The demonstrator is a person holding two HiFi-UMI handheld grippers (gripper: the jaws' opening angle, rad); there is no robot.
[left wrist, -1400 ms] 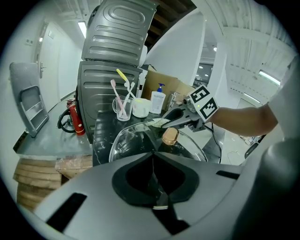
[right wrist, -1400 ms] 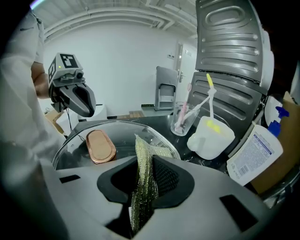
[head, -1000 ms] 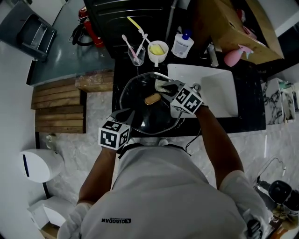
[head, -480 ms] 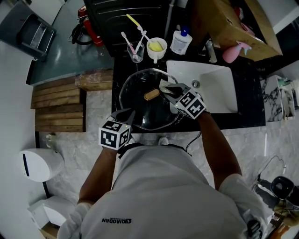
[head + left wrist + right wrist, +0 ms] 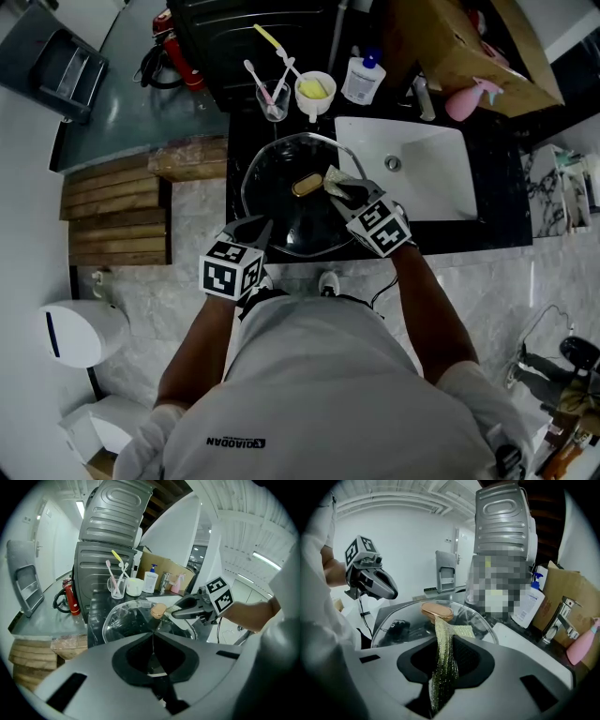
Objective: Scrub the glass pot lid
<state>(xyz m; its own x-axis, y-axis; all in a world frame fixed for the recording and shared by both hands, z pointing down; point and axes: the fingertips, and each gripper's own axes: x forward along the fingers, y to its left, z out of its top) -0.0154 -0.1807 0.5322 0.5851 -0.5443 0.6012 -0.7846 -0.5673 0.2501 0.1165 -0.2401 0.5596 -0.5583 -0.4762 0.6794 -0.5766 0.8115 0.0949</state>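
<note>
lid (image 5: 272, 216) on counter (image 5: 487, 230) | sink (image 5: 450, 202) to its right | cup (image 5: 316, 94) behind

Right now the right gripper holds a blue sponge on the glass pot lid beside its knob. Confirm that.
No blue sponge: the right gripper holds a yellow-green scouring cloth on the glass pot lid beside its knob, as the right gripper view shows.

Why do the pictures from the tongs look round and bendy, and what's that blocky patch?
Left gripper view and right gripper view: wide-angle lenses bend straight lines and leave dark corners. Right gripper view: the blocky patch was laid over afterwards and is not a real thing; the cloth, close to the lens, looks oversized. Left gripper view: the lid shows white glints.
</note>
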